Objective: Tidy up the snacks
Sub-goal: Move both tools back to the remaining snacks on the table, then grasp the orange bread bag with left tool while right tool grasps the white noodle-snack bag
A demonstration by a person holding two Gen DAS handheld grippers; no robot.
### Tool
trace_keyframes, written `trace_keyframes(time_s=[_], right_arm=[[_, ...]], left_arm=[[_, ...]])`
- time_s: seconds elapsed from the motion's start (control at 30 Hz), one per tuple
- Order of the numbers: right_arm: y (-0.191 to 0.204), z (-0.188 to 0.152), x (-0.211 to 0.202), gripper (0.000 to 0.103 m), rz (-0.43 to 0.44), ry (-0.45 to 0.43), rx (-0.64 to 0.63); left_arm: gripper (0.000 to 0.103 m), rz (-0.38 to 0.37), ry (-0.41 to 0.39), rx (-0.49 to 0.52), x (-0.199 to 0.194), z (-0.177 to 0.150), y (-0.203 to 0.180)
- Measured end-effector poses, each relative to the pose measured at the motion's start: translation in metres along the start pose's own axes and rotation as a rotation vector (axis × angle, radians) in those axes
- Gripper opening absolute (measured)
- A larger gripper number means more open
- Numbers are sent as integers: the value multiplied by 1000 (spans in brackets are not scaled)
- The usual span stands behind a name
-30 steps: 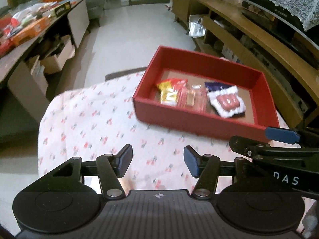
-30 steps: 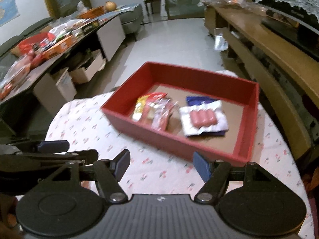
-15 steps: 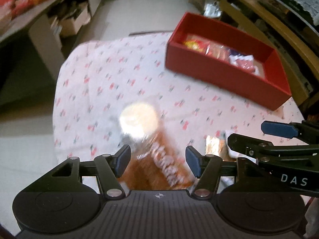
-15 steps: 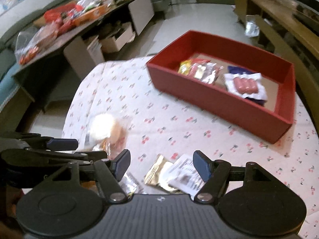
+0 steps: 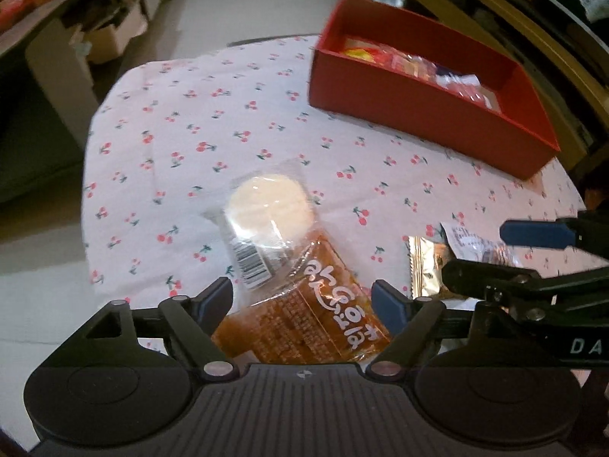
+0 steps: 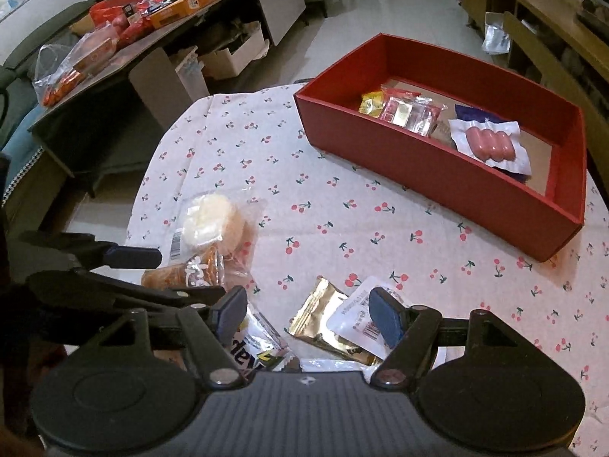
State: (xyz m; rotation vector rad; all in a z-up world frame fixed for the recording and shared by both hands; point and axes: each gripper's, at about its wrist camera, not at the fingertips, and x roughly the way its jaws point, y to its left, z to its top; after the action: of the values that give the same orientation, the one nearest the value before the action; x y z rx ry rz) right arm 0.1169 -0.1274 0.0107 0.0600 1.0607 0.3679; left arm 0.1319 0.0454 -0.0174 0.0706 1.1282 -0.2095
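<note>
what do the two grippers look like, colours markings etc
Both the left gripper and right gripper are matte black, with ribbed bodies, round side discs, silver pivot screws and blue pads. The right gripper's side carries white letters "DA". No cables or sleeves visible.

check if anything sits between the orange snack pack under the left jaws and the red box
Nothing visible blocks that path. A clear-wrapped round cake overlaps the far end of the orange snack pack, but beyond it only bare cherry-print tablecloth lies before the red box.

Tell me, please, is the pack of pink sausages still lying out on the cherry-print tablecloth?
No, the pack of pink sausages lies inside the red box, beside other wrapped snacks.
</note>
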Motion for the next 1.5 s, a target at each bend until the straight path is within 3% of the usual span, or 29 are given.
trace_keyframes(time_s=[0.23,0.67,0.77,0.97,1.17,1.27,1.43,1.5], right_arm=[[-7,-7,-8,84,-3,-3,7],[-34,-60,-26,86,-27,45,94],[-36,-66,-27,87,-33,53,96],[-38,-70,-25,88,-36,71,83],[-30,-74,-14,92,-38,110,36],[-26,-76,-2,92,-59,131,9],[-20,-76,11,94,-100,144,-37],[-18,-78,10,92,-112,140,-48]], left_arm=[[88,-16,30,56,1,-14,-3],[91,20,91,139,3,-46,-18],[87,52,95,157,7,-50,-24],[72,69,77,95,2,-48,-18],[63,48,61,49,-3,-49,-17],[65,44,65,52,-2,-50,-21],[78,60,69,48,5,-48,-22],[77,79,86,51,10,-50,-21]])
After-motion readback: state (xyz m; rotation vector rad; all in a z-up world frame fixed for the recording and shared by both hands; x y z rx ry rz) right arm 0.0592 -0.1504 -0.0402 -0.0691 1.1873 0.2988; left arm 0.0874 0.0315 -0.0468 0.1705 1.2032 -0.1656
